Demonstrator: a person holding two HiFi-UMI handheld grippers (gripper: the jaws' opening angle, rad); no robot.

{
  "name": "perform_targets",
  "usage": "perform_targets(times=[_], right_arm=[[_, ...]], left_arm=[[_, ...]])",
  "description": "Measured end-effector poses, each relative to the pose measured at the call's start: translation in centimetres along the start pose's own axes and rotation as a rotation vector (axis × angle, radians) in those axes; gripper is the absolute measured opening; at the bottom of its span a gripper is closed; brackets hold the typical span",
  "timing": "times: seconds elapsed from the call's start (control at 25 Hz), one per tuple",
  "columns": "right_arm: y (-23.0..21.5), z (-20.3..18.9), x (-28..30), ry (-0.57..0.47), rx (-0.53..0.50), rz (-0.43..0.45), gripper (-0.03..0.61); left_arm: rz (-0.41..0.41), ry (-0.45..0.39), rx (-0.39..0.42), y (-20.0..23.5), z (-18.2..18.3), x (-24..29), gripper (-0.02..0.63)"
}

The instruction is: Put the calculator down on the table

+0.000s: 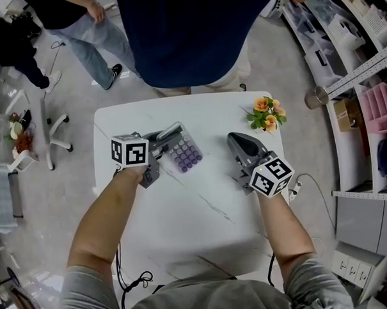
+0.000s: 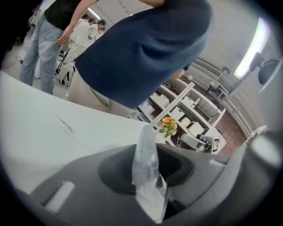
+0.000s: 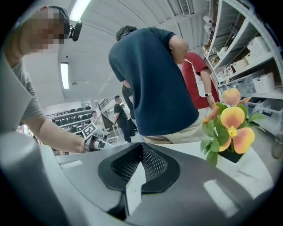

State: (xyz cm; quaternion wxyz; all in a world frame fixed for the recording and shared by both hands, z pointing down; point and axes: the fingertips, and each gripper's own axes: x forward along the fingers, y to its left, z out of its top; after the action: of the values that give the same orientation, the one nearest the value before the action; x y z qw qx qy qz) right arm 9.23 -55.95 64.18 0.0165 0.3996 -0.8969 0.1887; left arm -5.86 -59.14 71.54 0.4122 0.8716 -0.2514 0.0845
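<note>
A grey calculator [image 1: 184, 151] with purple keys sits low over the white table [image 1: 203, 220], left of its middle. My left gripper [image 1: 164, 144] is shut on the calculator's left end. In the left gripper view the calculator [image 2: 146, 163] shows edge-on as a pale, see-through strip pinched between the two dark jaws of the left gripper [image 2: 148, 176]. I cannot tell whether its underside touches the tabletop. My right gripper [image 1: 234, 139] hovers over the table's right half, shut with nothing in it. In its own view the right gripper [image 3: 140, 167] has its jaws together.
A small pot of orange flowers [image 1: 266, 113] stands at the table's far right corner. A person in a dark blue top [image 1: 195, 35] stands against the far edge. Shelving [image 1: 363, 79] runs along the right. Cables [image 1: 138, 281] hang at the near edge.
</note>
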Motion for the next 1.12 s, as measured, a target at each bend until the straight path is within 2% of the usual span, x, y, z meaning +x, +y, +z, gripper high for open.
perform_targets(times=[0.32,0.44,0.48,0.56,0.64,0.72,0.96,1.12], right_arm=[[0.0,-0.6,-0.1,0.007,0.003,0.000,0.005],[0.1,-0.8,-0.4,0.010,0.002,-0.002,0.005],[0.1,-0.8,-0.6,0.011,0.001,-0.003,0.005],[0.1,-0.7,-0.8,0.010,0.000,-0.004,0.005],[0.0,-0.4,-1.0,0.007,-0.002,-0.006,0.005],[0.1,-0.1,-1.2,0.003,-0.003,-0.008,0.005],[1.1,1.0,-1.7,-0.002,-0.021,-0.007,0.005],[2.0,2.6,-2.1,-0.009,-0.037,-0.006,0.005]], left_arm=[[0.172,0.075,0.251,2.4,0.0,0.4,0.223],[0.300,0.130,0.413,3.8,-0.3,0.0,0.240],[0.342,0.156,0.478,4.3,-0.6,-0.2,0.221],[0.386,0.187,0.570,4.6,-0.9,-0.4,0.221],[0.395,0.182,0.586,4.5,-0.8,-0.4,0.221],[0.391,0.151,0.557,4.3,-0.4,-0.6,0.221],[0.365,0.038,0.498,2.1,1.9,-2.2,0.221],[0.311,-0.062,0.485,-0.6,3.9,-4.0,0.221]])
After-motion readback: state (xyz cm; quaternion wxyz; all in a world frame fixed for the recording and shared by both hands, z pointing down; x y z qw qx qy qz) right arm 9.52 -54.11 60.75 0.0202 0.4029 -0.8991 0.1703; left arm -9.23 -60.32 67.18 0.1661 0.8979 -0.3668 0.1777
